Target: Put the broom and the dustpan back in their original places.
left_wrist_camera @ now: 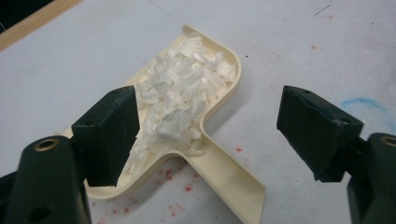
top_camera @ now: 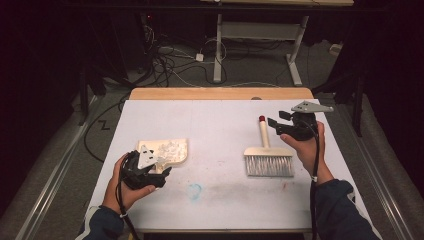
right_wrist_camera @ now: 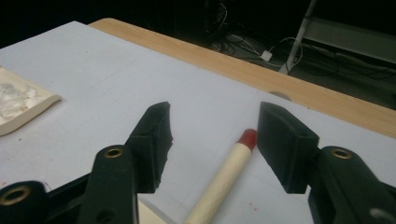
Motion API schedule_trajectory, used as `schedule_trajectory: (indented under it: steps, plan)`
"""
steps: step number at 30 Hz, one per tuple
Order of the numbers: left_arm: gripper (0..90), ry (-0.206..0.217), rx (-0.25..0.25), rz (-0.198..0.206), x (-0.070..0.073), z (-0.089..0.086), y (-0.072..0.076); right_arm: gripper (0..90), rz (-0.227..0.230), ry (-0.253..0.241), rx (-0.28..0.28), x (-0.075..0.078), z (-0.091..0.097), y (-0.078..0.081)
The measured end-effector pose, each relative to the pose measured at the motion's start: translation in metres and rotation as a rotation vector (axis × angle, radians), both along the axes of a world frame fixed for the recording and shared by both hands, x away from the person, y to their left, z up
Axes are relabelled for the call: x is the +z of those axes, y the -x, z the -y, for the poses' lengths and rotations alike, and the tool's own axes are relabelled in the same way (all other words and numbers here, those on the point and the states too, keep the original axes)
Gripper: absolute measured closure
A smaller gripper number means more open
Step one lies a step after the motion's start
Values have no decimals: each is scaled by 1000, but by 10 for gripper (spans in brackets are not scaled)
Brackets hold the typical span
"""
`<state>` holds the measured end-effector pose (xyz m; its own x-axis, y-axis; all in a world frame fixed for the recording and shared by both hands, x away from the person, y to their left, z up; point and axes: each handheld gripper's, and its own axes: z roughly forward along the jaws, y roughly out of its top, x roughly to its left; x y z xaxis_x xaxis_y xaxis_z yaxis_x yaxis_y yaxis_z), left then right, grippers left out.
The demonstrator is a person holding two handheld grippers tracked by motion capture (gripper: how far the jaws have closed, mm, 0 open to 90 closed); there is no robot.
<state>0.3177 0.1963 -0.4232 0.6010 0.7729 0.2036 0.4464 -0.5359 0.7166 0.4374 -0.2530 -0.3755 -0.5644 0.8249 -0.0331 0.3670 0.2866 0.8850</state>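
Two grippers over a white surface point(top_camera: 220, 125), each held in a hand. Left gripper point(left_wrist_camera: 205, 135) at near left, fingers point(left_wrist_camera: 109, 135) wide apart and holding nothing, over a cream dustpan point(top_camera: 167, 150). Seen in the left gripper view but not from above: pan heaped with white shreds point(left_wrist_camera: 182, 98), handle running toward the camera, red specks and a blue smear point(left_wrist_camera: 364, 105) on the surface. Right gripper point(right_wrist_camera: 212, 144) at right, fingers wide, empty, straddling the brush point(top_camera: 267, 152) handle without touching. Brush lying flat, long axis running away from the person, red tip point(right_wrist_camera: 247, 136) far, bristles near. No readable writing anywhere.
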Motion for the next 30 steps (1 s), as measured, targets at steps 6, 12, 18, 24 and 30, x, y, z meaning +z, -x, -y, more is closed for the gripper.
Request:
schedule_trajectory:
  steps: [6, 12, 18, 24, 30]
  plan:
    - [197, 17, 6, 64, -5, 0, 7, 354, 50, 40, -13, 2, -7, 8]
    - [186, 20, 13, 106, -14, 3, 11, 272, 83, 53, -15, -2, -14, 13]
    - [180, 26, 5, 149, -19, 4, 15, 217, 91, 74, -23, -4, -19, 18]
    - [179, 11, -11, 183, -21, 6, 17, 196, 136, 54, -18, -2, -17, 29]
    - [179, 8, -19, 194, -21, 6, 19, 171, 169, 44, -15, -1, -16, 43]
